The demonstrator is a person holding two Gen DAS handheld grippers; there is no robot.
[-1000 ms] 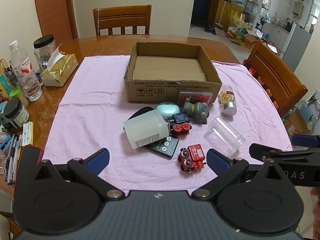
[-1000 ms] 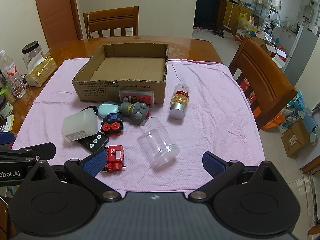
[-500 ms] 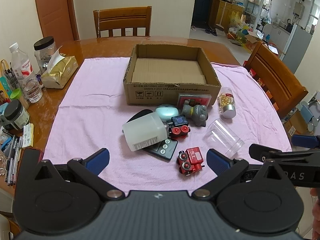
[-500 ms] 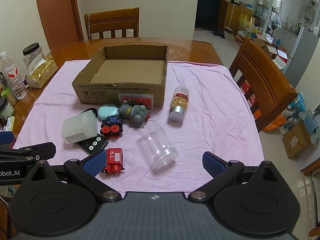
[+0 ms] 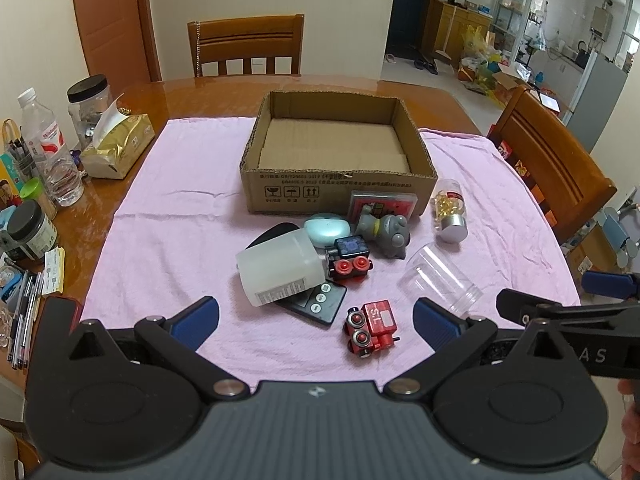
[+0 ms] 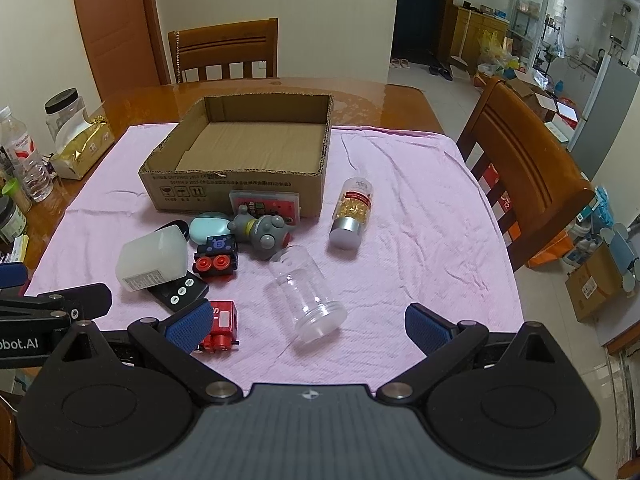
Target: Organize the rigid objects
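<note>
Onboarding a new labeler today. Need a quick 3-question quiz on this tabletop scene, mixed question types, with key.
1. True or false: the cardboard box already holds a toy.
2. Multiple choice: the clear plastic jar is A) upright with its lid on, B) lying on its side with no lid, C) inside the box.
3. Fill in: the white plastic bottle lies partly on top of a black ____.

Key:
1. False. Only bare cardboard shows inside it.
2. B. It lies on the pink cloth, its open mouth toward the right gripper.
3. Remote control.
</note>
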